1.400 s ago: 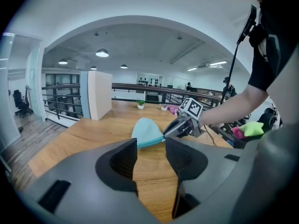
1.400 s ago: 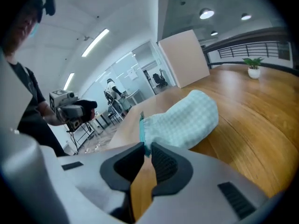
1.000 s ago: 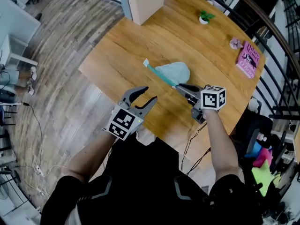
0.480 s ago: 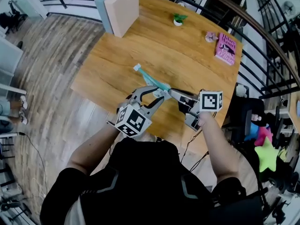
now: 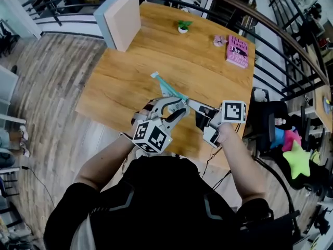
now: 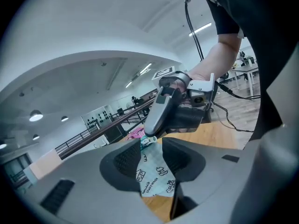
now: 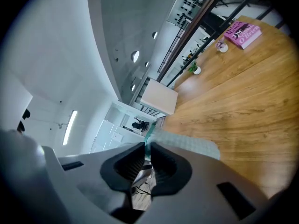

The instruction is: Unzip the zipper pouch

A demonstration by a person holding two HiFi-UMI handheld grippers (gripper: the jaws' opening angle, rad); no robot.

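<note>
The zipper pouch (image 5: 165,86) is pale teal with small printed drawings and hangs above the wooden table (image 5: 119,82), seen edge-on in the head view. My right gripper (image 5: 188,102) is shut on its near corner by the zipper, where a teal edge (image 7: 147,141) shows between the nearly closed pads. My left gripper (image 5: 178,105) comes in from the left. Its jaws have just been closing, and the pouch body (image 6: 152,174) fills the gap between its pads. The right gripper's tip (image 6: 154,120) pinches the pouch's top just beyond them.
A pink book (image 5: 237,51), a small pink object (image 5: 217,39) and a little potted plant (image 5: 182,26) sit at the table's far side. A tall pale block (image 5: 120,19) stands at the far left corner. A dark railing (image 5: 270,40) curves behind. Wood floor lies left.
The right gripper has lifted the pouch off the table. The left gripper has swung right from beside the table edge, rolled, and closed around the hanging pouch next to the right gripper.
</note>
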